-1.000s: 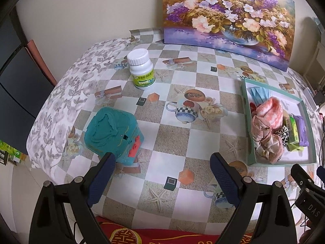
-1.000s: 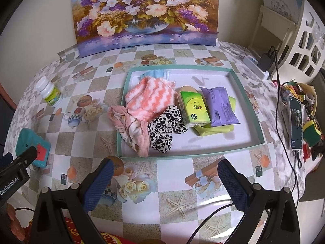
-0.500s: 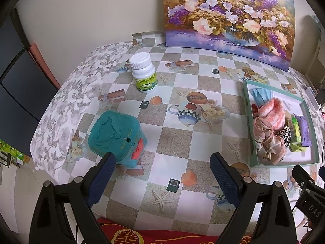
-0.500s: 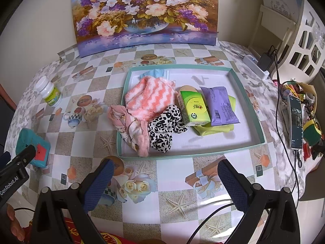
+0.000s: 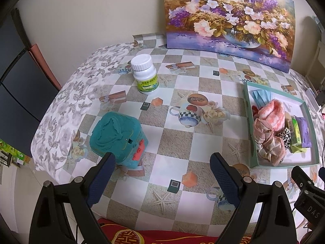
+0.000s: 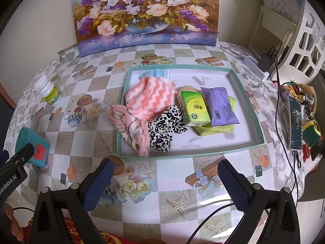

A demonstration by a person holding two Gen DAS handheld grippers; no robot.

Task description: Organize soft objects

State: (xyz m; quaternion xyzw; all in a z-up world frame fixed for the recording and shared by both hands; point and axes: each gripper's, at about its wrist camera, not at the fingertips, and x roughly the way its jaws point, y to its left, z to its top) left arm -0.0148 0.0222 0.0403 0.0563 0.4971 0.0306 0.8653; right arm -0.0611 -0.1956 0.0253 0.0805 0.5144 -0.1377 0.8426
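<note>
**On the checked desk: soft things gathered in the teal tray**

Across the desk (image 6: 178, 185), covered in a checked cloth printed with starfish and teapots, a shallow teal tray (image 6: 251, 109) sits toward the right side. Its soft contents crowd the left and middle part: a pink-and-white striped fuzzy cloth (image 6: 151, 98), a crumpled pale pink floral fabric (image 6: 130, 130) draped over the tray's left rim, and a leopard-print scrunchie (image 6: 164, 128) touching both. Beside these lie a green tissue pack (image 6: 194, 107), a purple wipes packet (image 6: 221, 106) and a yellow-green cloth (image 6: 213, 129) partly under the two packs. A blue face mask (image 6: 156, 73) lies at the tray's far edge. The tray's right end is bare white.

Outside the tray, well apart to the left, stand a white pill bottle (image 5: 144, 74) and a teal toy box (image 5: 117, 134) with a red part.

Left hand-held gripper (image 5: 160, 174): fingers spread wide, nothing between them, poised above the desk's near edge, left finger just in front of the teal box. Right hand-held gripper (image 6: 166, 179): also spread wide and empty, hovering just before the tray's near rim. A flower painting (image 6: 146, 10) leans against the wall.
</note>
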